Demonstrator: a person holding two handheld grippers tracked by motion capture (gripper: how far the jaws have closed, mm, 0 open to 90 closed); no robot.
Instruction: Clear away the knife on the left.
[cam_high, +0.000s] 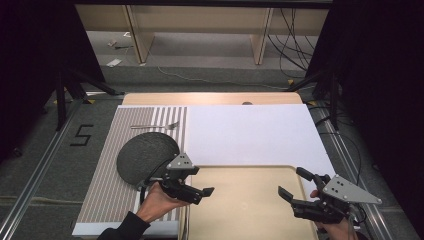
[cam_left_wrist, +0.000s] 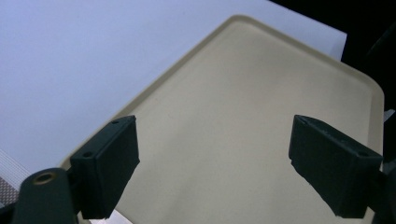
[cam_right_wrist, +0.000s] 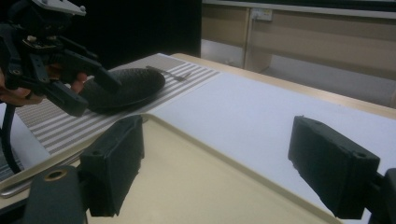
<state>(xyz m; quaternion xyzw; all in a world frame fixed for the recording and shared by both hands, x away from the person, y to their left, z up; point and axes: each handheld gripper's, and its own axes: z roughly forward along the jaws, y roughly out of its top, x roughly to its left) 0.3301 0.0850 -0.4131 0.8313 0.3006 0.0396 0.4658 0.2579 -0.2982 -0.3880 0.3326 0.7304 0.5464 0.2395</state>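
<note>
Tray (cam_high: 240, 200) is lying bare between the left gripper (cam_high: 199, 191) and right gripper (cam_high: 290, 197), both hovering wide-jawed and empty-handed, risking knocking its rim.

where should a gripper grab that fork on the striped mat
Probably mid-handle on the thin silver metal fork, coming straight down. It lies flat on the grey striped placemat, handle running left-right beyond the dark round plate, so the jaws should close across its narrow width.

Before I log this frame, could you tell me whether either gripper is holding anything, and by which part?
Nothing is held: the left gripper and right gripper are both open above the tray.
</note>
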